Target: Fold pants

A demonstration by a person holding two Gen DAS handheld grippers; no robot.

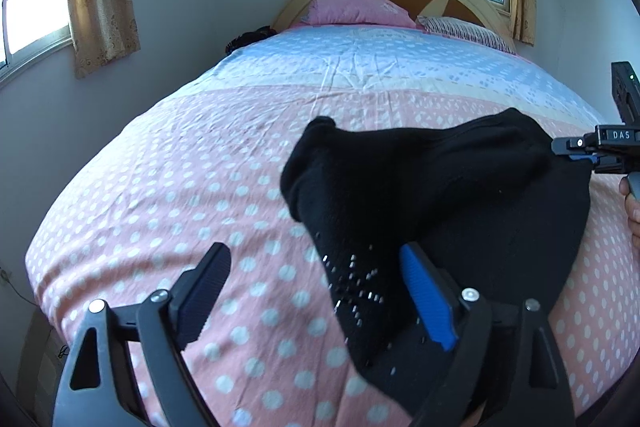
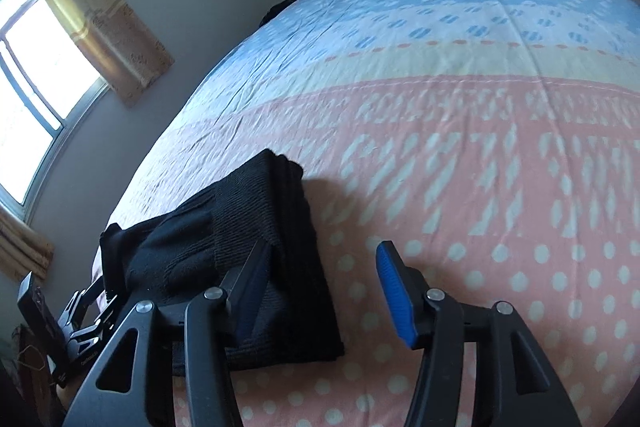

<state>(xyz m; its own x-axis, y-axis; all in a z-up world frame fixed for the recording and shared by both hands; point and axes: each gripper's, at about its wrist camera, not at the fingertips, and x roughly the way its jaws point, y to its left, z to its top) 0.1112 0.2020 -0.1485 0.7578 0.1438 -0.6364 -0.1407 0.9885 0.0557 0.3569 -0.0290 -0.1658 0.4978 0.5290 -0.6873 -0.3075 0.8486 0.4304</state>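
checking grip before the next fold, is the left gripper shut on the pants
No, in the left wrist view the left gripper stands wide open, its fingers on either side of the black pants on the bed sheet.

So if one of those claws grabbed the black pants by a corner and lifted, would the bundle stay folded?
Probably not. The black pants look soft and knitted, slumping in rounded folds on the bedsheet, so lifted layers would likely droop and fall open. The ribbed fabric seems grippy rather than slippery, and probably light. Pushed, it would likely bunch instead of sliding flat.
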